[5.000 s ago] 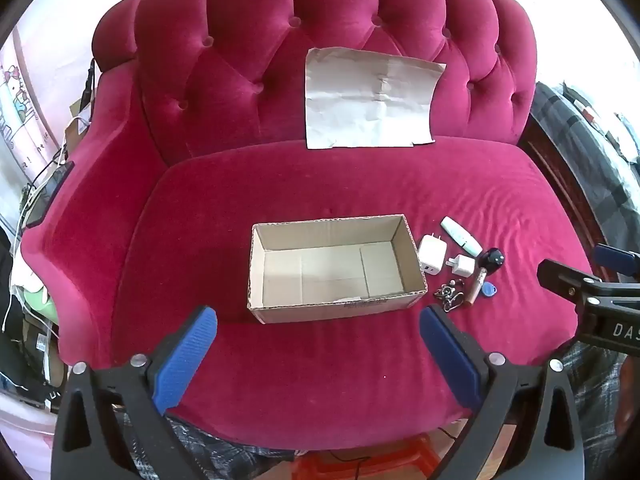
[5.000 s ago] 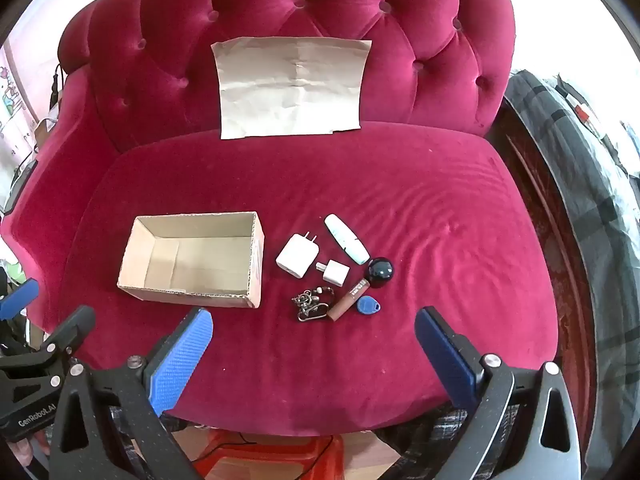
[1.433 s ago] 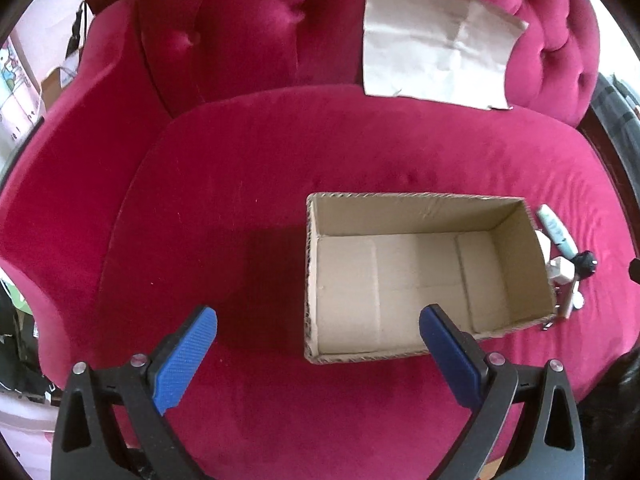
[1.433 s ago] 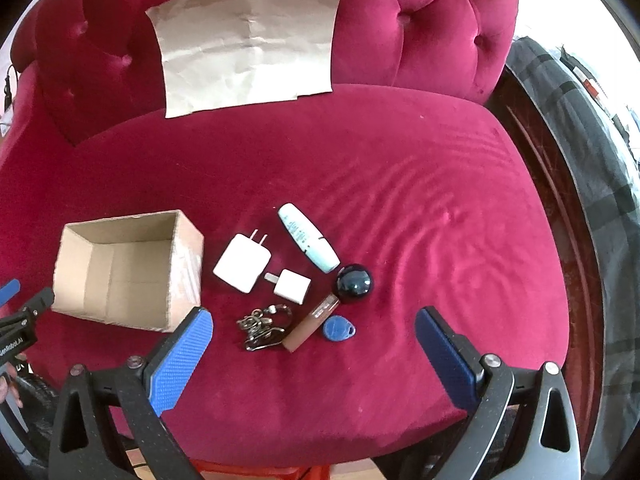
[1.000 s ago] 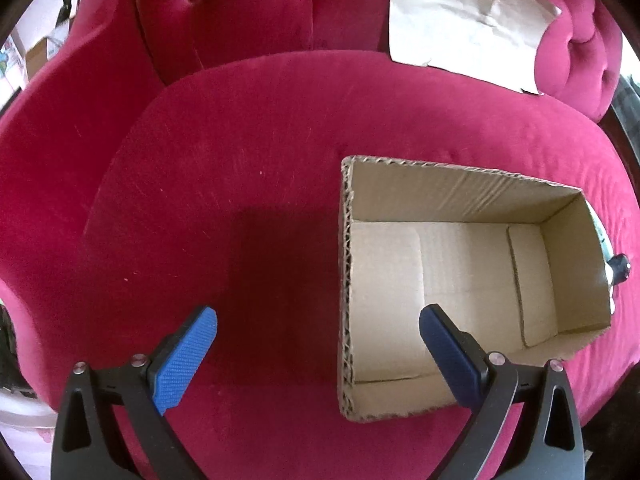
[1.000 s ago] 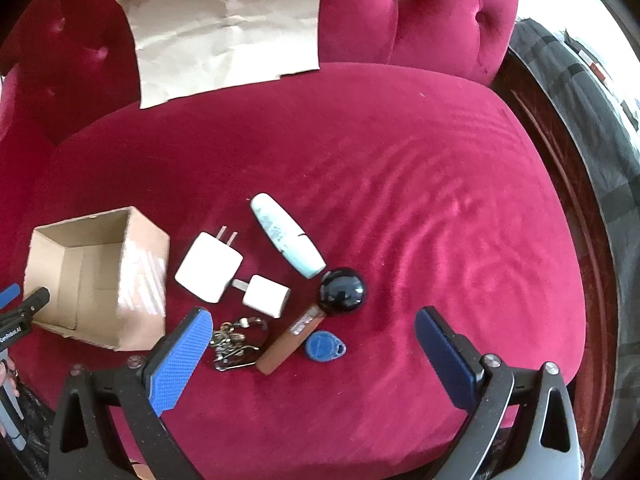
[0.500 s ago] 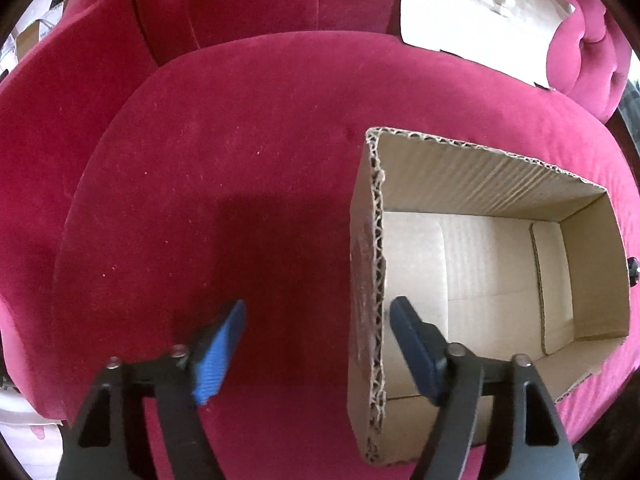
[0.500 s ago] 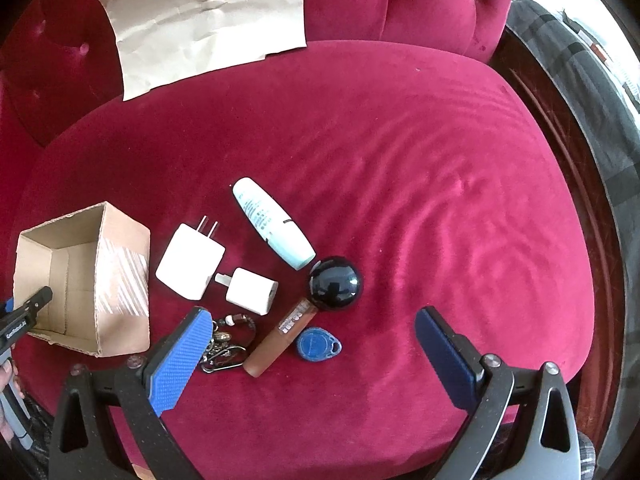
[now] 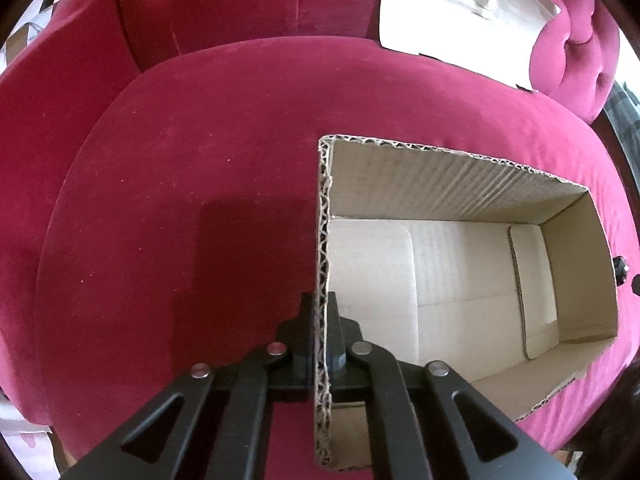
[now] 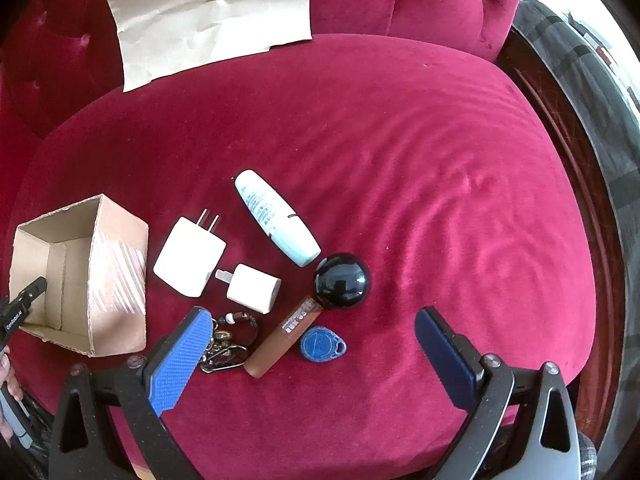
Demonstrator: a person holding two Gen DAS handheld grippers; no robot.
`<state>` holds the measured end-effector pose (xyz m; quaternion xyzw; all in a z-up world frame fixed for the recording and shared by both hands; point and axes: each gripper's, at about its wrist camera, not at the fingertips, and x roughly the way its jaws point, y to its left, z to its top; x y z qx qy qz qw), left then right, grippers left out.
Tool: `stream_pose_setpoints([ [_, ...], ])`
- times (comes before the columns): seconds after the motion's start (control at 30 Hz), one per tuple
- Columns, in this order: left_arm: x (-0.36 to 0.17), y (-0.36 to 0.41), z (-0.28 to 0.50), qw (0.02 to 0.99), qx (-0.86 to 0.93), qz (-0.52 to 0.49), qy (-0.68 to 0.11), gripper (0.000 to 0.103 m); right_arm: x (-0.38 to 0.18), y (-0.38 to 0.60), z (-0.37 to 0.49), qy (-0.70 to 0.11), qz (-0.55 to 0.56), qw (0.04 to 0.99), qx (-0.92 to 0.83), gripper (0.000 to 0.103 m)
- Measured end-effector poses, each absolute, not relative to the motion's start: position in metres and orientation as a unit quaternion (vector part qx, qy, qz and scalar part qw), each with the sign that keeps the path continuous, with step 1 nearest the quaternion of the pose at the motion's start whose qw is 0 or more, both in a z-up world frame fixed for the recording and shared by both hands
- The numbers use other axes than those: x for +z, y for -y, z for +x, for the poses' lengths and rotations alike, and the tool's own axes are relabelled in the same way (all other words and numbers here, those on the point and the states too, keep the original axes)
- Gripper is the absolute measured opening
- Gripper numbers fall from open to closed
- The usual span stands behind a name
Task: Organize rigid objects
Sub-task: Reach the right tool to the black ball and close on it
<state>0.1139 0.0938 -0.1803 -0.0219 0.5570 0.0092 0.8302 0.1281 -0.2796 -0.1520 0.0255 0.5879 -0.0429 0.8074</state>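
Note:
An open cardboard box [image 9: 440, 184] sits on the red velvet sofa seat [image 9: 180, 168], with nothing inside it. My left gripper [image 9: 320, 312] is closing on the box's left wall, one pad pressed on each side. In the right wrist view the box [image 10: 116, 276] is at the left. Beside it lie a large white charger [image 10: 190, 262], a small white charger [image 10: 254, 288], a light-blue tube [image 10: 276, 218], a black ball [image 10: 341, 286], a brown tube [image 10: 284, 336], a blue key fob [image 10: 320, 345] and a keyring [image 10: 228, 344]. My right gripper [image 10: 310, 318] hovers open above them, holding nothing.
A creased sheet of brown paper [image 10: 208, 12] leans on the tufted backrest. Dark wooden furniture with plaid fabric [image 10: 592, 100] stands off the sofa's right edge. The seat to the right of the objects is bare velvet [image 10: 460, 200]. A hand shows at the lower left.
My left gripper's jaws went from wide open to shut on the box's left wall. The right gripper came a little closer to the small objects.

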Motion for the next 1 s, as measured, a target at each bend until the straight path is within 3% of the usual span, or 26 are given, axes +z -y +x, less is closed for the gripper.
stream_pose_setpoints([
  [0.8,-0.183,-0.094,0.116,0.83,0.006,-0.021,-0.557,0.004,-0.166,0.312,0.151,-0.592,0.03,0.802,-0.068,0.103],
  [1.0,-0.182,-0.093,0.117,0.829,0.009,-0.022,-0.559,0.004,-0.178,0.321,0.161,-0.606,0.063,0.791,-0.063,0.082],
])
